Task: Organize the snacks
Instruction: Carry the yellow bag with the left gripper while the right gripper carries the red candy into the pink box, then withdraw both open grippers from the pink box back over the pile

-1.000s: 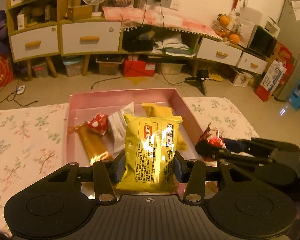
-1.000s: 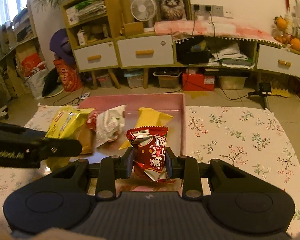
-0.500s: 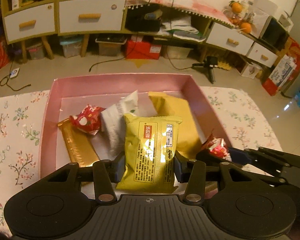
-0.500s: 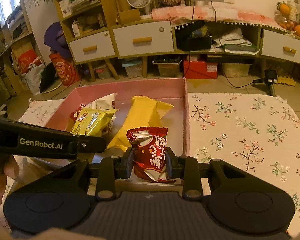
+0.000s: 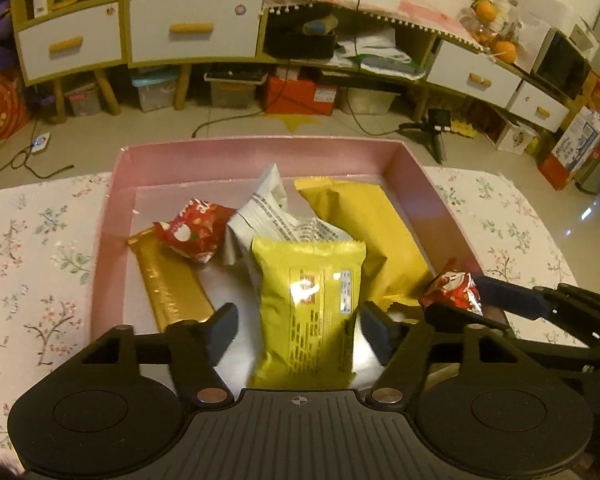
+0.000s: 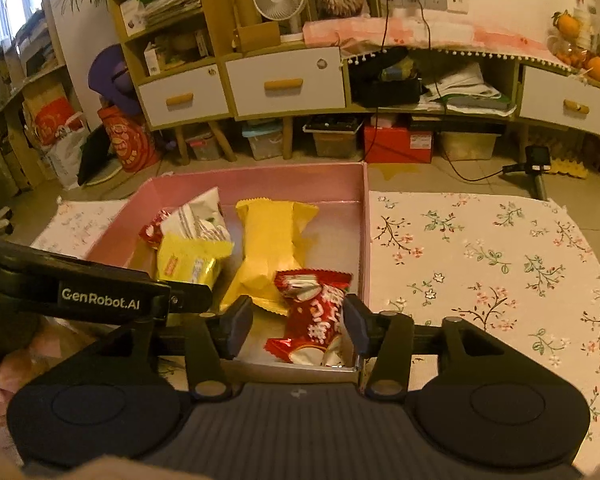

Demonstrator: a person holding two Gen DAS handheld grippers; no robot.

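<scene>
Two snacks are getting dropped at once here. The yellow packet (image 5: 310, 308) sits between the pads of the left hand-held gripper (image 5: 298, 330), but the jaws have just been opening and there's now a clear gap on both sides of it, so nothing is pinching it. A second ago it was clamped tight and held up over the box; now it's down low inside the pink box (image 5: 260, 152), lower end near the front wall, leaning over the white packet (image 5: 276, 216) behind it.

Same story on the right: the red packet (image 6: 314, 316) was squeezed between the pads a moment back, and the jaws of the right hand-held gripper (image 6: 296, 326) have just been spreading too. It looks like it's resting in the front right corner of the box, with daylight next to the left pad; the right pad is very close to the wrapper, maybe brushing it, hard to say.

Around them in the box: a long yellow bag (image 6: 274, 240) in the middle, a gold bar (image 5: 168, 280) along the left side, and a small red pouch (image 5: 194, 232) partly on top of it. The box sits on a floral cloth (image 6: 480, 264) covering the worktop.

My read is both deliveries are basically done, and what's left is backing the grippers out without dragging the wrappers along.
</scene>
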